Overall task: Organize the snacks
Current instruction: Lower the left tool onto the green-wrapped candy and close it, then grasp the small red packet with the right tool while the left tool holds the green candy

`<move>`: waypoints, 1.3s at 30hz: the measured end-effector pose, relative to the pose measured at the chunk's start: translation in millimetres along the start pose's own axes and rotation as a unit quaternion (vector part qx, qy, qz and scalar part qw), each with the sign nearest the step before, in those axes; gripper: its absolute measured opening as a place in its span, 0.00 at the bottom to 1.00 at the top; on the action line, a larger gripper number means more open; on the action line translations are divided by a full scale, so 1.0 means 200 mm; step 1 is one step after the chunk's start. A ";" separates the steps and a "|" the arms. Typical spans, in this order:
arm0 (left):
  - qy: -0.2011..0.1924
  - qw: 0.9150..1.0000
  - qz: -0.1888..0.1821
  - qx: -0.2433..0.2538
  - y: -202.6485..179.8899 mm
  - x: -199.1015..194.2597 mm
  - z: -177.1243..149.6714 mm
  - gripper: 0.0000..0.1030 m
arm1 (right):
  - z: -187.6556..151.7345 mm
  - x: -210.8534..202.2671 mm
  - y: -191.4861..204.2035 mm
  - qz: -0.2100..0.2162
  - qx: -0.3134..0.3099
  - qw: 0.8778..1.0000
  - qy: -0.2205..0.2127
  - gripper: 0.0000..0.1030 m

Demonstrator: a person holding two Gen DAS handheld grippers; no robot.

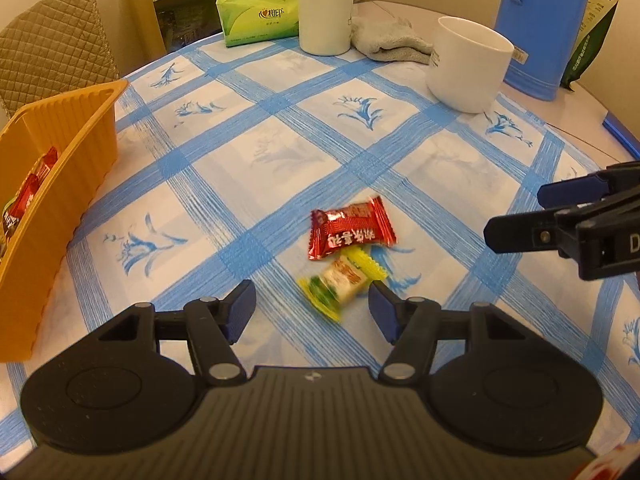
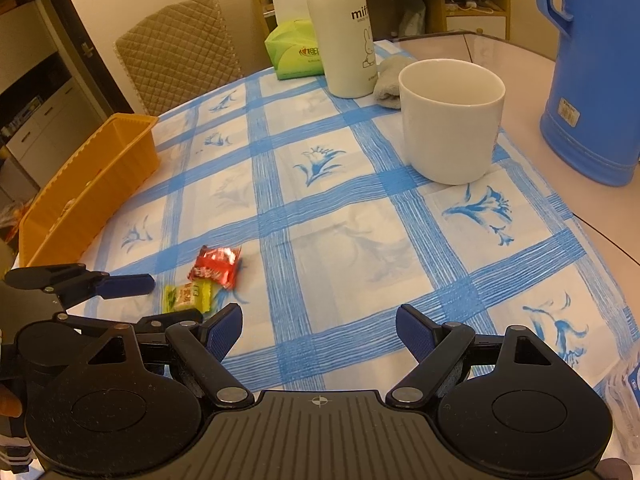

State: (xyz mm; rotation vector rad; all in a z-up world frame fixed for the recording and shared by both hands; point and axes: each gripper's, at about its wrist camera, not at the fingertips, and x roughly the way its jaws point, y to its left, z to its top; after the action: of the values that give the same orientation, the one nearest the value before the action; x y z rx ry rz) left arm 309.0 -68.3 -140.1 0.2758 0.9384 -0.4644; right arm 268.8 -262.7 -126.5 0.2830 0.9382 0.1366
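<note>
A red-wrapped snack point(image 1: 352, 228) point(image 2: 218, 266) lies on the blue-checked cloth, touching a yellow-green wrapped snack point(image 1: 340, 284) point(image 2: 186, 296) just in front of it. My left gripper point(image 1: 312, 310) point(image 2: 176, 298) is open and low over the cloth. The yellow-green snack sits partly between its fingertips, close to the right finger point(image 1: 382, 310), and the pads do not press on it. My right gripper point(image 2: 318, 320) point(image 1: 514, 216) is open over bare cloth to the right of the snacks, with nothing between its fingers. An orange tray point(image 1: 80, 120) point(image 2: 100, 172) at the left holds a red-wrapped snack point(image 1: 30, 196).
A white mug point(image 1: 468, 64) point(image 2: 452, 120), a white bottle point(image 2: 344, 40), a green tissue pack point(image 1: 256, 12), a grey cloth point(image 1: 388, 40) and a blue jug point(image 2: 592, 80) stand at the back and right. A green bag point(image 1: 592, 28) stands behind the jug. A quilted chair point(image 2: 176, 52) is beyond the table's far-left edge.
</note>
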 end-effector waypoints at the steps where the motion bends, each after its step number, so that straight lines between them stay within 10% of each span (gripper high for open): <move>1: -0.001 1.000 0.000 0.001 0.00 0.00 0.01 0.59 | 0.00 0.00 0.00 0.000 0.001 1.000 0.000 0.81; 17: -0.008 0.999 -0.029 0.012 0.00 0.00 0.02 0.18 | 0.05 0.05 0.02 0.004 -0.006 1.000 0.003 0.81; 33: 0.001 0.997 0.021 -0.073 0.24 -0.10 -0.11 0.18 | 0.10 0.21 0.24 0.079 -0.141 0.987 -0.009 0.80; 39: 0.003 0.994 0.035 -0.099 0.30 -0.14 -0.17 0.18 | 0.12 0.34 0.32 0.094 -0.203 0.974 0.010 0.60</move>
State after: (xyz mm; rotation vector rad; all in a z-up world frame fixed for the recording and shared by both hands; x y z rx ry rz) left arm 300.4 6.5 -134.4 0.1307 0.9704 -0.3031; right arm 329.4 -190.2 -146.8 -0.0102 0.8808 0.5008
